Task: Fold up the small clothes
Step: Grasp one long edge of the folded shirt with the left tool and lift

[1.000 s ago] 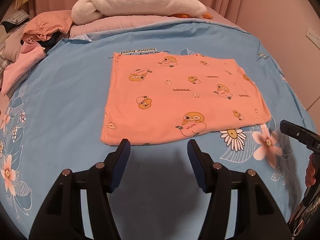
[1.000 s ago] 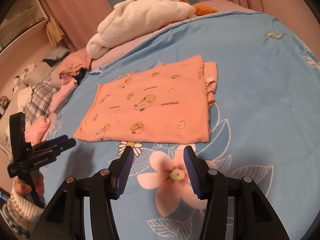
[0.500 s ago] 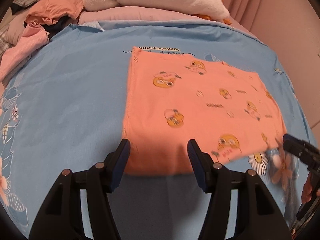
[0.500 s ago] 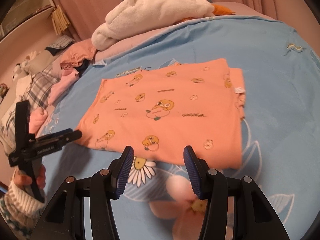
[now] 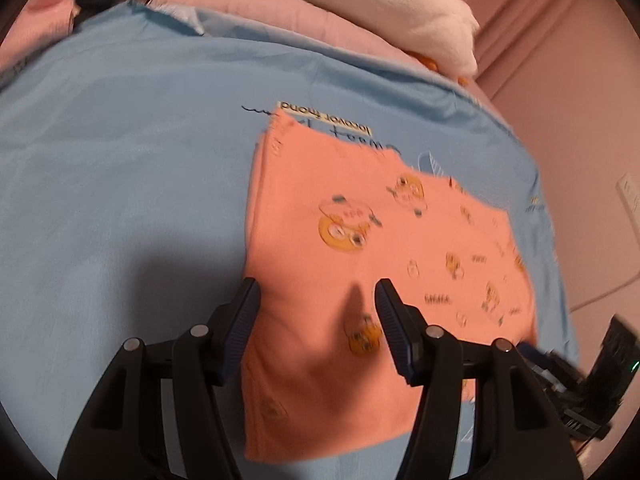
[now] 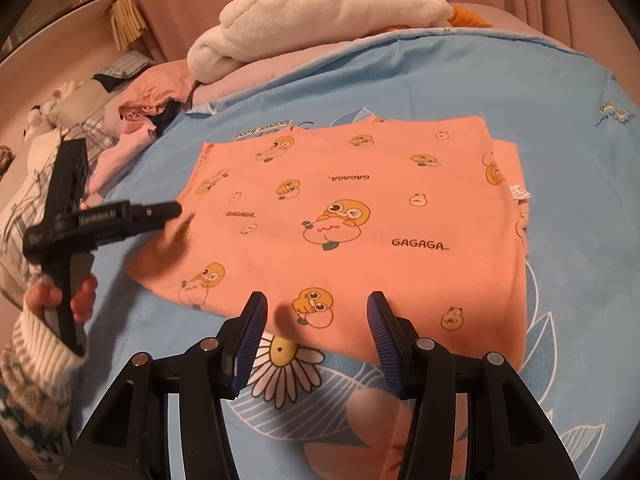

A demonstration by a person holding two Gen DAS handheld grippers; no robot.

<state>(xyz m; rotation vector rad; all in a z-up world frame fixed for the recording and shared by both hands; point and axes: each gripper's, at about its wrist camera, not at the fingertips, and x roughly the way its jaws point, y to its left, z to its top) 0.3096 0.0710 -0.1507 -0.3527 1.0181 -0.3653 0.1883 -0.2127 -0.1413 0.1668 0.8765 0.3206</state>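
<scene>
An orange garment [image 6: 360, 208] printed with yellow cartoon ducks lies folded flat on the blue flowered bedspread [image 6: 560, 92]. It also shows in the left wrist view [image 5: 360, 264]. My left gripper [image 5: 318, 292] is open and empty, its fingers over the garment's left side near that edge. It shows from the side in the right wrist view [image 6: 160, 212], tips at the garment's left edge. My right gripper [image 6: 316, 304] is open and empty, straddling the garment's near edge. Its body shows at the lower right of the left wrist view [image 5: 592, 372].
A white fluffy blanket [image 6: 320, 4] lies on a pink quilt [image 6: 248, 80] at the head of the bed. A heap of pink, plaid and dark clothes [image 6: 132, 120] sits at the left. A wall socket [image 5: 630, 196] is on the right wall.
Both grippers have moved forward onto the garment: the left from in front of its near edge to over its left side, the right from short of the near edge to straddling it.
</scene>
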